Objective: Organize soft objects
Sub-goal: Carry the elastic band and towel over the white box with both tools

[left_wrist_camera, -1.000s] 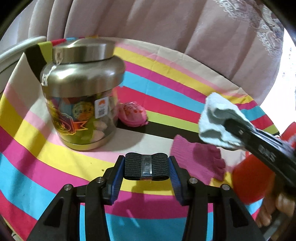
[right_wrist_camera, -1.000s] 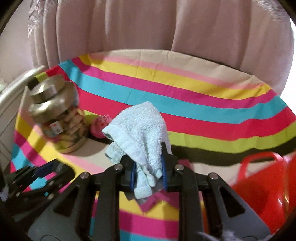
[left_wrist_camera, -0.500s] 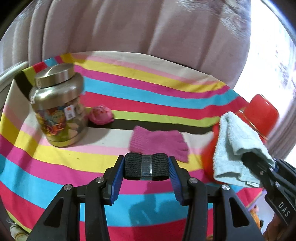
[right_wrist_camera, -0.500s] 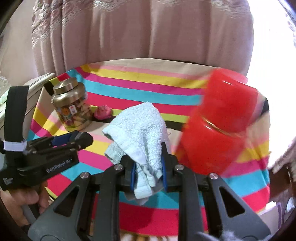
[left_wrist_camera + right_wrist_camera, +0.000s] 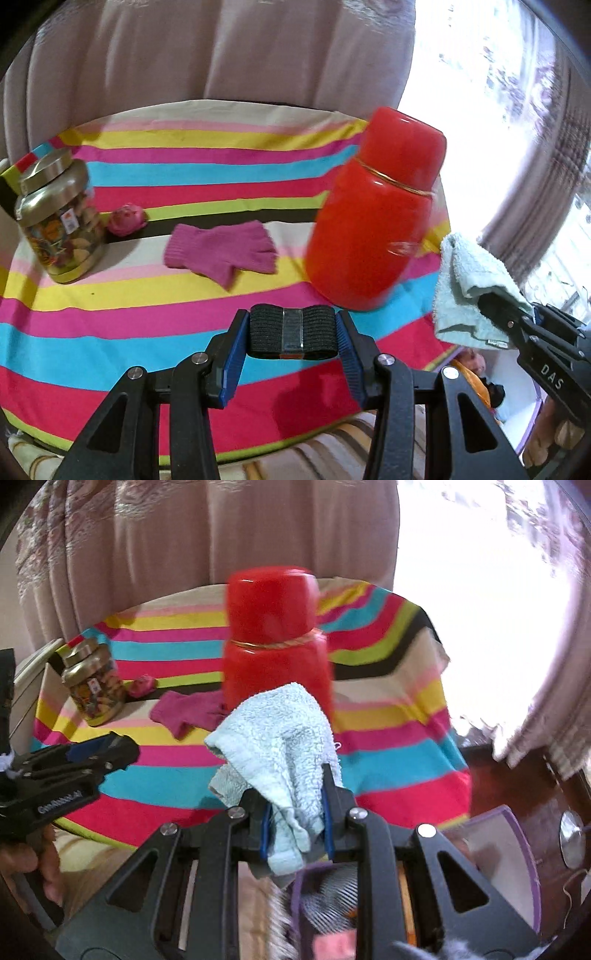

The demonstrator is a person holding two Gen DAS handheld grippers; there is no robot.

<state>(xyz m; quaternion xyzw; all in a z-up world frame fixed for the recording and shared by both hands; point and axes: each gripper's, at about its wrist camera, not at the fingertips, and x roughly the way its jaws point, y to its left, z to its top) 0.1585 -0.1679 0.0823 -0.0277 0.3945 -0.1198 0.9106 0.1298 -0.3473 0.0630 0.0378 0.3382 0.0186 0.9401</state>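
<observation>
Two loaded grippers: towel (image 5: 284, 746) past table edge (image 5: 424, 812), beside flask (image 5: 275, 646).

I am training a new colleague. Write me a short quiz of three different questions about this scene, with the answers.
1. True or false: the right gripper is shut on the light blue towel.
2. What does the left gripper hold between its fingers? A) the pink glove B) a black elastic band C) nothing
3. Fill in: the glove lies on the striped cloth between the metal-lidded jar and the red ____.

Key: 1 true; 2 B; 3 flask.
</observation>
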